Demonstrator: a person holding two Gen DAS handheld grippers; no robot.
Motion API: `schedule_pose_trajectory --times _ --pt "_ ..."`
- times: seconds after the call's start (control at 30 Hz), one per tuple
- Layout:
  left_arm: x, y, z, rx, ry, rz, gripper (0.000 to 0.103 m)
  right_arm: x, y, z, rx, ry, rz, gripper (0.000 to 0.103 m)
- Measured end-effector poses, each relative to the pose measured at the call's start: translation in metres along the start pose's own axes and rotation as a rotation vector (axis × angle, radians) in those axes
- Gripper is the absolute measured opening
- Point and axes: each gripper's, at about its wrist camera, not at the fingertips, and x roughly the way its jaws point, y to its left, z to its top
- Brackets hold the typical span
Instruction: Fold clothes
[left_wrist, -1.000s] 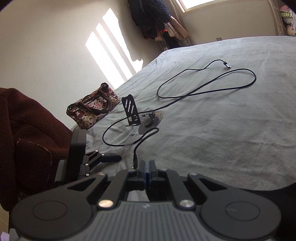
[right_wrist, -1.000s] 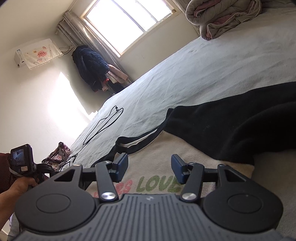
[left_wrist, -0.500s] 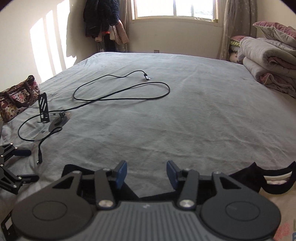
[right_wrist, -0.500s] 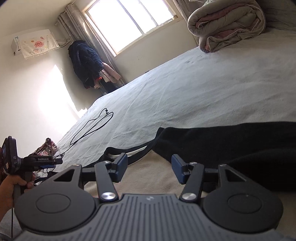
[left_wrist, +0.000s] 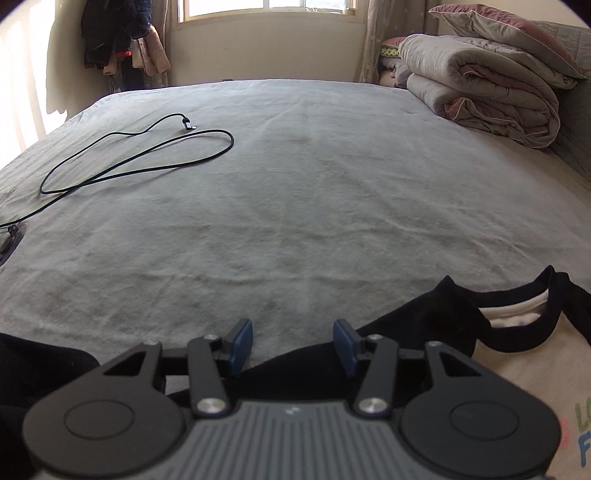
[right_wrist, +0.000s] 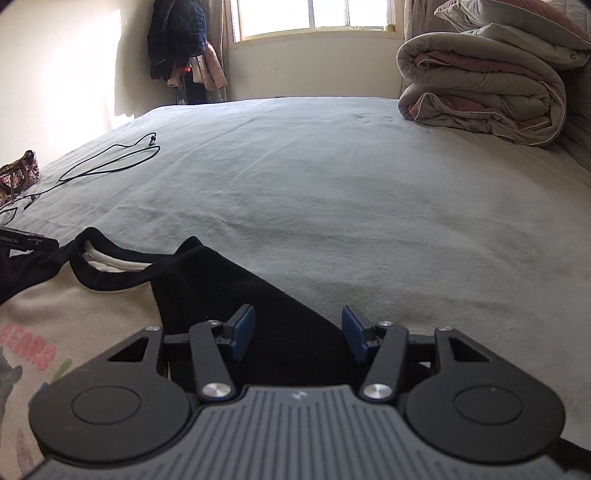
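A cream sweatshirt with black collar and black sleeves lies flat on the grey bed, its printed front up. In the left wrist view my left gripper stands open just above the edge of one black sleeve, with nothing between its blue pads. In the right wrist view the sweatshirt's cream front is at the lower left. My right gripper is open over the other black sleeve, and its pads press on nothing.
A black cable loops on the bed's far left. A folded quilt is stacked at the far right. Clothes hang by the window. A patterned handbag sits at the left edge. Wide grey sheet lies ahead of both grippers.
My left gripper went from shut to open and swung right, away from the handbag and phone stand, down to the sweatshirt's sleeve. My right gripper rolled level and shifted onto the other sleeve.
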Motion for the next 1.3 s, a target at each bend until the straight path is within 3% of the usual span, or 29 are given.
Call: schedule_pose_trajectory --times 0.03,0.13,0.17,0.23,0.27,0.33,0.53,0.7,0.83,1.03,1.17,1.23,1.27,1.3 --pt "0.000 -0.001 -0.001 0.003 -0.001 -0.001 0.049 0.001 0.002 -0.002 -0.015 -0.005 -0.008 0.054" --pt "-0.001 -0.003 -0.005 0.016 -0.007 -0.020 0.040 0.000 0.008 -0.001 -0.049 -0.006 -0.021 0.028" --pt "-0.002 -0.005 -0.007 0.018 -0.010 -0.029 0.034 -0.001 0.010 0.000 -0.061 -0.006 -0.024 0.016" --pt "-0.004 -0.009 -0.011 0.025 -0.016 -0.051 0.017 -0.002 0.015 -0.001 -0.087 -0.009 -0.037 0.006" --pt "-0.005 -0.013 -0.013 0.032 -0.020 -0.052 0.003 -0.004 0.018 -0.002 -0.100 -0.014 -0.048 0.005" --pt "-0.008 -0.022 -0.016 0.059 -0.041 -0.032 0.002 -0.008 0.023 -0.005 -0.124 -0.037 -0.087 0.004" --pt "-0.029 -0.028 -0.012 0.004 -0.222 0.001 0.001 -0.033 0.027 0.002 -0.147 -0.168 -0.195 0.004" --pt "-0.023 -0.034 0.003 -0.034 -0.303 0.044 0.001 -0.032 0.031 0.015 -0.244 -0.246 -0.289 0.003" --pt "-0.003 -0.042 0.005 -0.039 -0.301 0.095 0.001 -0.010 0.026 0.020 -0.275 -0.213 -0.321 0.003" --pt "0.029 -0.049 0.006 0.000 -0.186 0.166 0.002 0.031 0.014 0.016 -0.263 -0.071 -0.293 0.004" --pt "0.031 -0.058 0.007 0.053 -0.159 0.203 0.003 0.040 0.020 0.013 -0.301 -0.018 -0.318 0.006" --pt "0.024 -0.058 0.006 0.047 -0.162 0.194 0.007 0.035 0.020 0.015 -0.279 -0.013 -0.319 0.010" --pt "0.018 -0.057 0.005 0.035 -0.163 0.183 0.013 0.030 0.018 0.017 -0.250 -0.005 -0.315 0.016" --pt "0.010 -0.055 0.004 0.010 -0.167 0.169 0.029 0.024 0.017 0.019 -0.220 0.003 -0.311 0.019"
